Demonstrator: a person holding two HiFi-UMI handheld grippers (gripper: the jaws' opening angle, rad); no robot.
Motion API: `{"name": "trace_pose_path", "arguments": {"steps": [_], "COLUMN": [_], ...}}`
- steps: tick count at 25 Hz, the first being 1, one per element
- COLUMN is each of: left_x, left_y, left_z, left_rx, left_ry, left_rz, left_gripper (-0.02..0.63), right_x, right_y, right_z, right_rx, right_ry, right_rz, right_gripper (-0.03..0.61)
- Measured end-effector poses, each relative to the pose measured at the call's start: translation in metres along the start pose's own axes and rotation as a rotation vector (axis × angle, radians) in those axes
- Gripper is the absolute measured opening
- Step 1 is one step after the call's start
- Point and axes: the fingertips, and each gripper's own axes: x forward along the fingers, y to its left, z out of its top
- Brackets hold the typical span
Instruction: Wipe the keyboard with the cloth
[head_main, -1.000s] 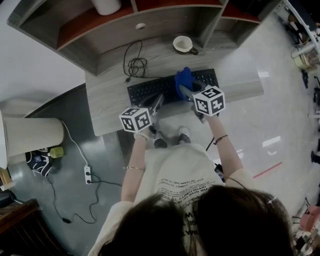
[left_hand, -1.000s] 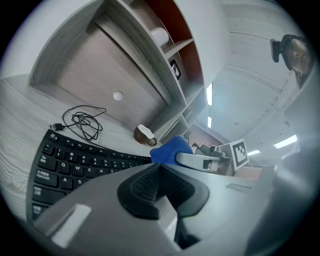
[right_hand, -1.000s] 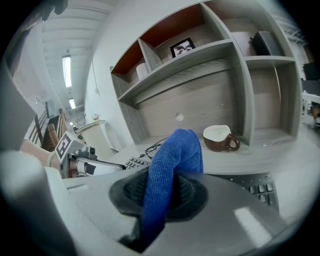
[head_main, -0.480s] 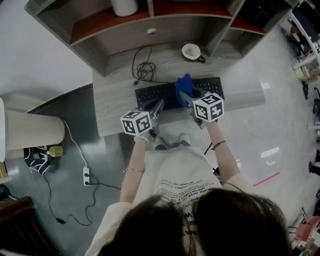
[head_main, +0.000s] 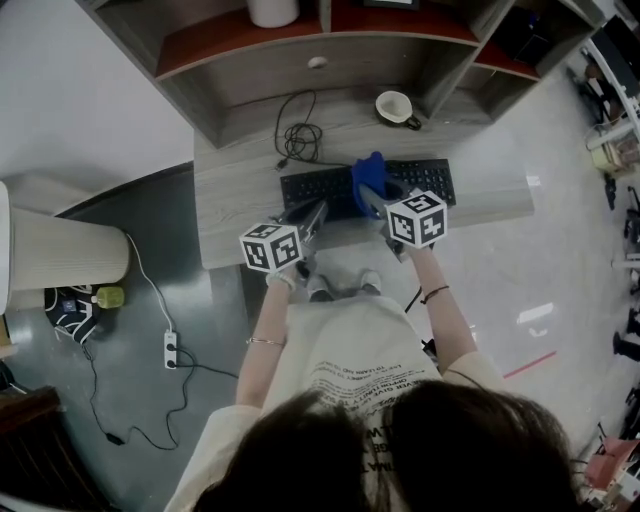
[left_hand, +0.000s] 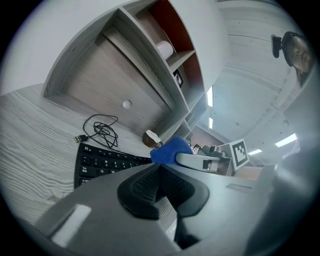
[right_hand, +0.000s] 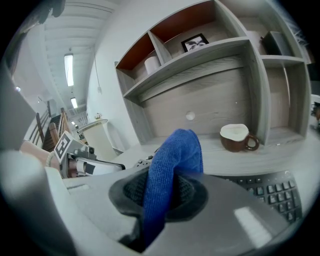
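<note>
The cloth (right_hand: 172, 165) is blue, the keyboard (left_hand: 95, 160) black with white legends. The desk (head_main: 235, 215) shows pale grey wood grain; the shelf (right_hand: 135, 52) is rust red inside. The mug (right_hand: 239, 137) is brown, white within; the marker cube (head_main: 416, 218) white with black squares

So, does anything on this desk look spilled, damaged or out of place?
Nothing spilled or broken. Only the thin black cable lies in a loose tangle behind the black keyboard, its plug end free on the grey wooden desk.

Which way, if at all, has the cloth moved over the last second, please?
Yes: the cloth has slid left along the keyboard, away from the cup.
</note>
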Motion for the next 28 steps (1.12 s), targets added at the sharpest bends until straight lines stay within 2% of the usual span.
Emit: {"name": "trace_pose_path", "arguments": {"steps": [8, 28], "left_x": [-0.012, -0.04], "left_y": [0.007, 0.028], "left_z": [-0.001, 0.008], "left_rx": [0.023, 0.035], "left_ry": [0.017, -0.005], "left_rz": [-0.004, 0.021], "left_gripper": [-0.003, -0.003], "right_x": [0.012, 0.035], "right_y": [0.011, 0.036], "right_z": [0.001, 0.003], "right_rx": [0.0, -0.015], "right_ry": [0.0, -0.003], "right_rz": [-0.007, 0.014], "right_gripper": [0.051, 0.051]}}
